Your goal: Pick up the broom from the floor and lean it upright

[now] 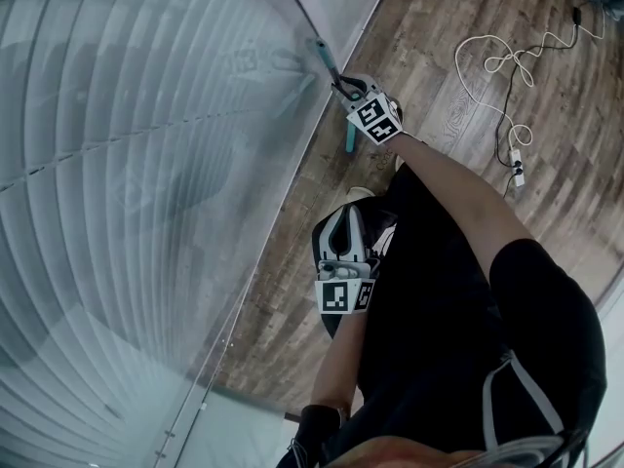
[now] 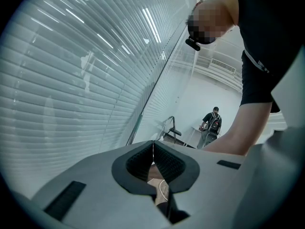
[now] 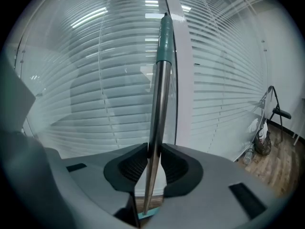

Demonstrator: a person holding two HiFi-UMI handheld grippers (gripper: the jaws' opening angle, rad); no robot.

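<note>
the broom stands almost straight up, and its teal top seems to lean on the glass wall with blinds behind it. the right tool is closed on the shiny metal pole, with a pad pressing on each side. the left tool is pressed shut with nothing in it (it hangs near the person's leg). the pole looks stiff, light and a bit slippery, so i would hold it firmly on the bare metal near the middle.
</note>
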